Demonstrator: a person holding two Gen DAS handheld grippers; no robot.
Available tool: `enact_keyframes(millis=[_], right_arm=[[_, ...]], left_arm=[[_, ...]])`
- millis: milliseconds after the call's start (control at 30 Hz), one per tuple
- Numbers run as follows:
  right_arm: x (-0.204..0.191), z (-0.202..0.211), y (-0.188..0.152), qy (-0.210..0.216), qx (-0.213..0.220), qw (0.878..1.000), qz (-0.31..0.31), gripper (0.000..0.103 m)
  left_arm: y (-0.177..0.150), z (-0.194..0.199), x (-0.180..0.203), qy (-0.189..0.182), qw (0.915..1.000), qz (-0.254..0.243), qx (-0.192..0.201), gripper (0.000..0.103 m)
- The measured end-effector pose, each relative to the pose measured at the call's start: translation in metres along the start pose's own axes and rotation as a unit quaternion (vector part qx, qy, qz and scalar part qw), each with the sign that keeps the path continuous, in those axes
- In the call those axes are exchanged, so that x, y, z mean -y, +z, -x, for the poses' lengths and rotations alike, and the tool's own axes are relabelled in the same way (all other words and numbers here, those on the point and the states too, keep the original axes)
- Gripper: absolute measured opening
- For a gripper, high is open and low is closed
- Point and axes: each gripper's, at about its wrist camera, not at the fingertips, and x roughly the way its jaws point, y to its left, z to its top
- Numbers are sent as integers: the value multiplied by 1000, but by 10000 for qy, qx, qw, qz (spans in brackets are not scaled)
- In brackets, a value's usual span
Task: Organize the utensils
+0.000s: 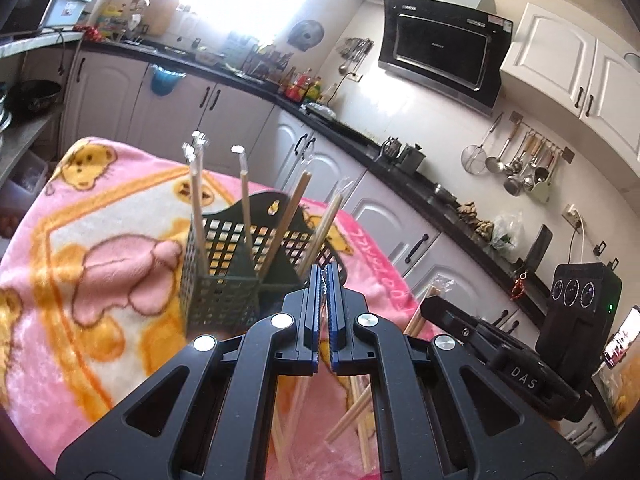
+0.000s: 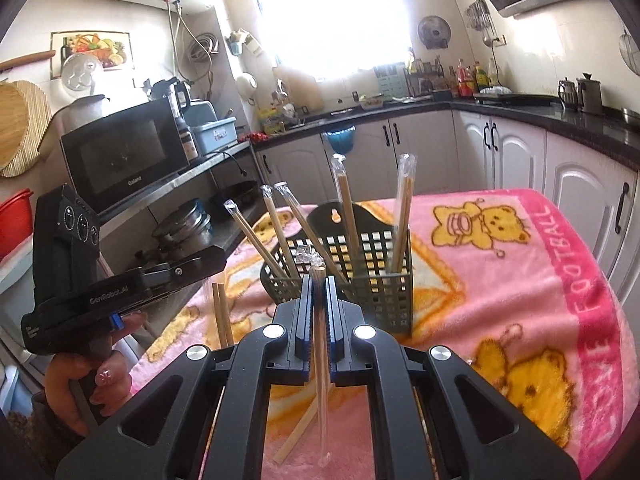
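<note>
A dark green mesh utensil basket (image 1: 224,280) (image 2: 380,292) stands on the pink bear blanket, with several plastic-wrapped chopstick pairs (image 2: 344,208) upright in its compartments. My right gripper (image 2: 319,280) is shut on a wrapped chopstick pair (image 2: 322,380) that hangs down through its fingers, just in front of the basket. My left gripper (image 1: 322,270) is shut on a scrap of clear wrapper (image 1: 323,286). In the right wrist view a chopstick pair (image 2: 222,316) hangs below the left gripper (image 2: 218,256). Loose chopsticks (image 1: 348,412) (image 2: 296,436) lie on the blanket beneath.
The blanket-covered table (image 2: 520,280) ends close to white cabinets and a black counter (image 1: 400,168). A shelf with a microwave (image 2: 124,156) and pans stands to the left. A hand (image 2: 92,384) grips the left tool's handle.
</note>
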Motion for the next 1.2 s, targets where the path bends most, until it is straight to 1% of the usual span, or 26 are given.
enact_keyframes(millis=[367,667,867,1200], right_arm=[[-7,11,17,39,286,9995,162,6],[-18,18,40,74,545,9977,389,6],[-24,22,56,93,727,9959,528,6],[-26,19,86,124,1024,9930,577,6]], left_arm=[[26,6,15,-181,9993,-216,237,1],[50,12,30,-296,9976,-442,445,1],[69,15,39,-321,9956,-610,631,1],[101,16,43,-282,9925,-687,970,1]])
